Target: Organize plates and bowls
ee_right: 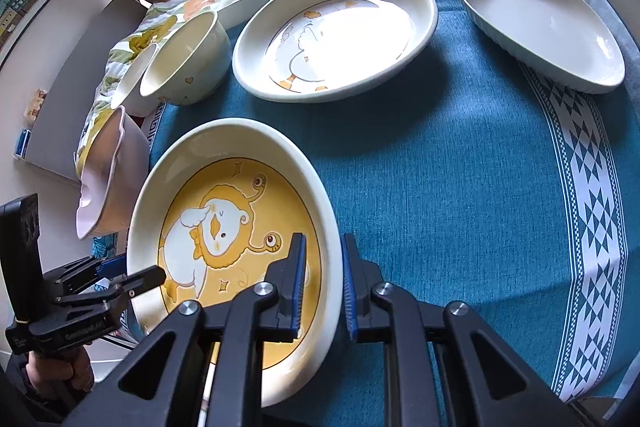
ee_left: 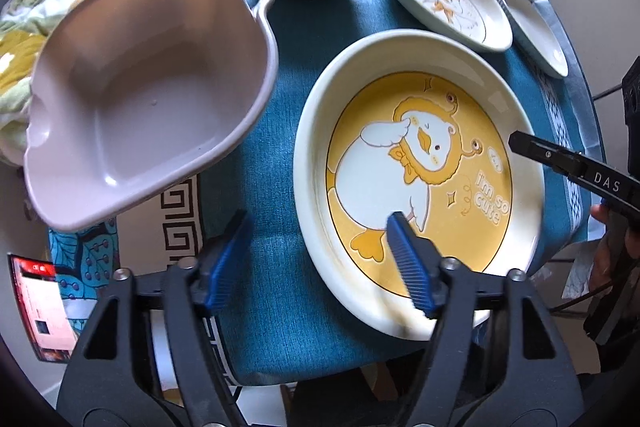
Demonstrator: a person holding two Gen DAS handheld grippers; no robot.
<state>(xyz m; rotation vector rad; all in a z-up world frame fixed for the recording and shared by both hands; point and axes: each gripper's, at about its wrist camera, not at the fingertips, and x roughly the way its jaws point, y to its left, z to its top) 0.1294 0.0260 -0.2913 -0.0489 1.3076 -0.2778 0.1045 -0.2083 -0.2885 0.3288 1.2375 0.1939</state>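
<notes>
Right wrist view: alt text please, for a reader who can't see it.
The right gripper straddles the near rim of a cream plate with a yellow duck cartoon, one finger inside and one outside. It sits on a teal tablecloth, with a white duck plate and a plain oval dish behind it.

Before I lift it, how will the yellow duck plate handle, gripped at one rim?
Likely rigid, glazed ceramic, so slippery and breakable. The right hand-held gripper clamps only the yellow duck plate at its rim, so the wide dish may sag or pivot. The left hand-held gripper stands open, giving no support.
</notes>
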